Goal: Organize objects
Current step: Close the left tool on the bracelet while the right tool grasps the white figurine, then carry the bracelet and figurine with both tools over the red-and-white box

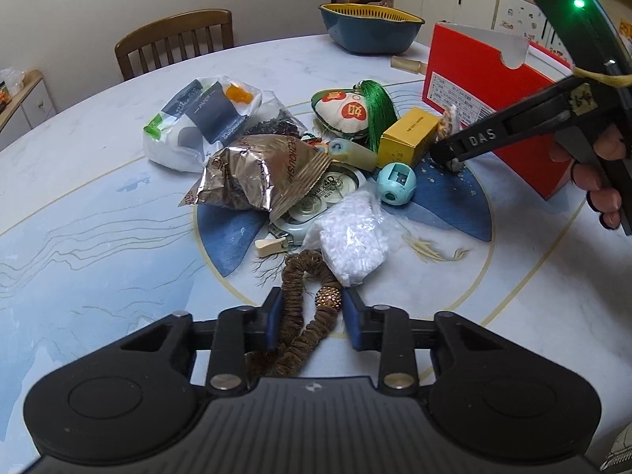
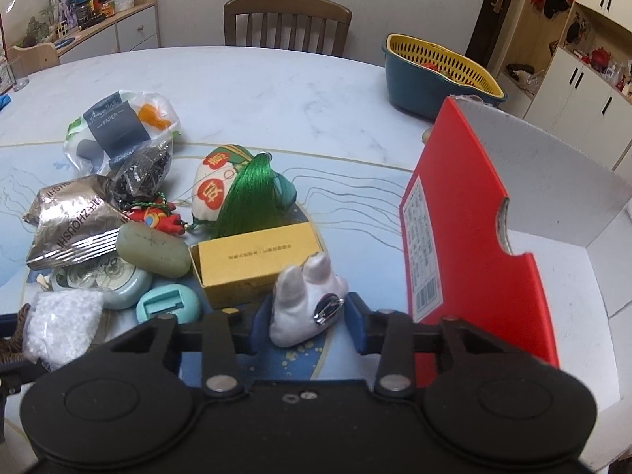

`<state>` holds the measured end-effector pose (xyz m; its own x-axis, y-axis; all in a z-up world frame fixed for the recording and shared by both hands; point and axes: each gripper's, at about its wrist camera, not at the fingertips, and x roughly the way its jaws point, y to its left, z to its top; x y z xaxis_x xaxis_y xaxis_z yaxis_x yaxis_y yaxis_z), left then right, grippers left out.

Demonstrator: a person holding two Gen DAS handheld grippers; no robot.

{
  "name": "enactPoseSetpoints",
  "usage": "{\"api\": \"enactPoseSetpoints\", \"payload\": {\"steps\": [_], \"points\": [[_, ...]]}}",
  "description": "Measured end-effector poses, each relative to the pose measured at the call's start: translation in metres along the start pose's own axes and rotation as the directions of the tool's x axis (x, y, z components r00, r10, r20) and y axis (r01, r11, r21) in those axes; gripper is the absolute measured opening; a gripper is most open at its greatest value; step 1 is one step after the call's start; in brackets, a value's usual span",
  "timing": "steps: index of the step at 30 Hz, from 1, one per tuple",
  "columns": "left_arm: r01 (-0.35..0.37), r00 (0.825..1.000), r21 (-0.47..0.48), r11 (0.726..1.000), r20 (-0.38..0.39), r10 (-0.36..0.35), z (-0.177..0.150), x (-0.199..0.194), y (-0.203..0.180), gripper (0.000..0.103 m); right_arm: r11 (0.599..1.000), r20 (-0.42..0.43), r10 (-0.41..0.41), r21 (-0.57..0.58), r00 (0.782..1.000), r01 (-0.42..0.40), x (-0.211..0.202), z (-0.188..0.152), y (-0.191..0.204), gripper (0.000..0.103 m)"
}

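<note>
My left gripper (image 1: pixel 312 312) is shut on a brown fabric hair band (image 1: pixel 294 288) with a gold bead, which lies on the table at the near edge of a pile of small items. My right gripper (image 2: pixel 308 316) is shut on a small white plush toy (image 2: pixel 304 300) with two ears and a metal pin, beside the yellow box (image 2: pixel 252 260). In the left wrist view the right gripper (image 1: pixel 446 156), held by a hand, reaches down at the plush toy (image 1: pixel 450 116). An open red shoe box (image 2: pixel 474 237) stands just right of the plush toy.
The pile holds a foil packet (image 1: pixel 252 173), a bag of white beads (image 1: pixel 351 237), a teal ball (image 1: pixel 396 183), a green-tasselled sachet (image 1: pixel 355 112) and a plastic bag (image 1: pixel 197 118). A blue basket with a yellow strainer (image 2: pixel 438 75) and a wooden chair (image 2: pixel 286 19) stand at the far side.
</note>
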<state>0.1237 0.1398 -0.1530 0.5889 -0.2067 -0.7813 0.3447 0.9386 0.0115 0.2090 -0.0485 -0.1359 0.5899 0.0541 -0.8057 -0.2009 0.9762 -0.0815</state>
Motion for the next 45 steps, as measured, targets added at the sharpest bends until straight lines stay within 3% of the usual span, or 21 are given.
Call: {"api": "enactPoseSetpoints", "payload": {"steps": [13,25,34,45], "points": [[0.025,1.0,-0.061,0.998,-0.007,-0.025,0.004,-0.014,0.011,0.02,0.997,-0.006,0.045,0.069,0.999,-0.044,-0.034,-0.017,-0.005,0.035],[0.098,0.995,-0.108,0.989,0.039,-0.095,0.041,-0.052,0.01,0.021,0.988,0.02,0.083,0.126,0.996,-0.085,-0.097,-0.016,-0.023,0.035],[0.145,0.986,-0.08,0.986,0.099,-0.137,0.083,-0.071,-0.028,0.021,0.986,0.063,0.103,0.122,0.993,-0.11,-0.143,-0.005,-0.056,0.035],[0.128,0.985,-0.05,0.991,0.121,-0.121,0.137,-0.059,-0.109,0.021,0.984,0.106,0.114,0.123,0.988,-0.127,-0.155,0.002,-0.146,0.035]]}}
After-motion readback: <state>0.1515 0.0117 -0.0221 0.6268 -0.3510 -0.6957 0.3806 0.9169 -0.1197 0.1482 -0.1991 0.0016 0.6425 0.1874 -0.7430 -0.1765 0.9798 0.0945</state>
